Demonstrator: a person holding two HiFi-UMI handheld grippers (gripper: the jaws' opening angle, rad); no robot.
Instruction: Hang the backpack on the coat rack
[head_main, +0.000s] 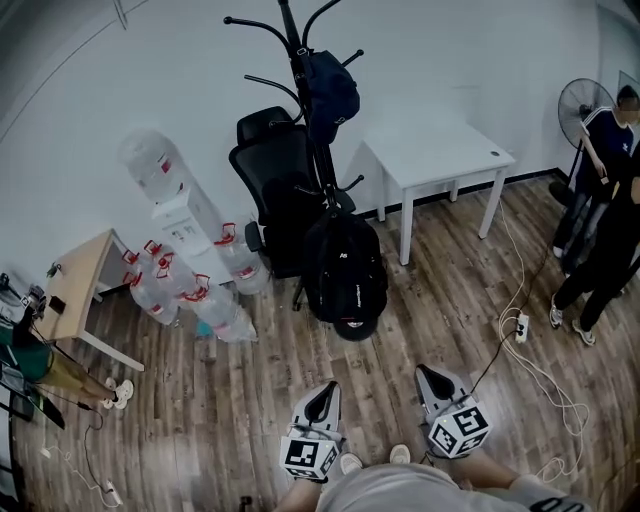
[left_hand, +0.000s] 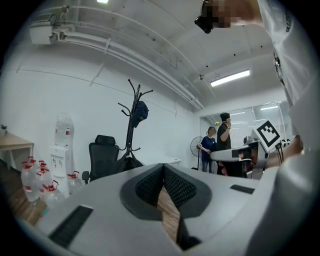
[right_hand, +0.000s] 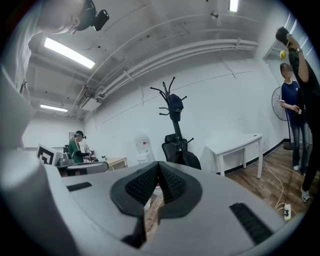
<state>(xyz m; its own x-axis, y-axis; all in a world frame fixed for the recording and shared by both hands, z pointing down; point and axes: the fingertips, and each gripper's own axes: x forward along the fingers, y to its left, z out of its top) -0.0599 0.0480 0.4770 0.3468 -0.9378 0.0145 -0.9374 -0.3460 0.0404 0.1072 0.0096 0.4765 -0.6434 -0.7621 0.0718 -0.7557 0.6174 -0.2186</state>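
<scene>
**Backpack low against coat rack, hang unconfirmed**

The left hand-held gripper (head_main: 324, 392) and right hand-held gripper (head_main: 430, 375) are closed and empty, well apart from the backpack (head_main: 345, 275). It rests against the coat rack (head_main: 296, 50) pole, either hung low or propped on the floor. A sound hang needs its loop fully over a hook.

black office chair (head_main: 268, 170) | white table (head_main: 440, 150) | water jugs (head_main: 215, 310) beside dispenser (head_main: 185, 225) | fan (head_main: 583, 108) | power strip (head_main: 521, 326) on floor (head_main: 420, 335)

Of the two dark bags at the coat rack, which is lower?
The large black backpack, low against the coat rack; the smaller navy bag hangs near its top.
</scene>
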